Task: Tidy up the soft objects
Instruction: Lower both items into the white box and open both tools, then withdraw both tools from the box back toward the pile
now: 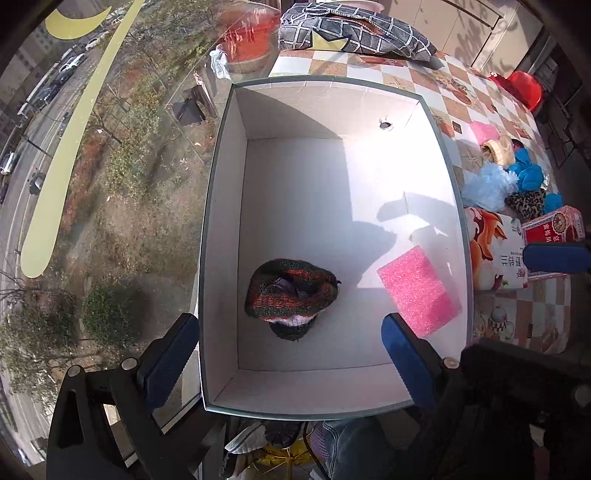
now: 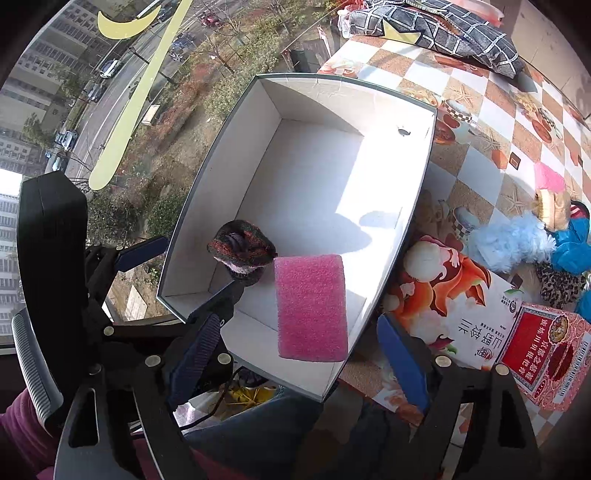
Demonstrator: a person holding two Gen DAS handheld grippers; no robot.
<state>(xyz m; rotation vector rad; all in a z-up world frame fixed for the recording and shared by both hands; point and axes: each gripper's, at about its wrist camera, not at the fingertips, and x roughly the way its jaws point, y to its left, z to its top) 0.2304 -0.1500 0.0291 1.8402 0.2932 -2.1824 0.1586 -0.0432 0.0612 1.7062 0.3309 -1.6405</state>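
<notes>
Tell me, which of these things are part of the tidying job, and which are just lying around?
Part of the job:
white box
knitted hat
pink sponge
fluffy blue toy
leopard-print piece

Just lying about:
checked cushion
printed cartons
red tub

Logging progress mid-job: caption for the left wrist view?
Open left tongs above white box holding knitted bundle and pink sponge.

Upside-down Chinese characters on the illustrated carton (image 2: 465, 306).

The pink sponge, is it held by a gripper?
No, the pink sponge lies free inside the white box, beside the knitted hat.
</notes>
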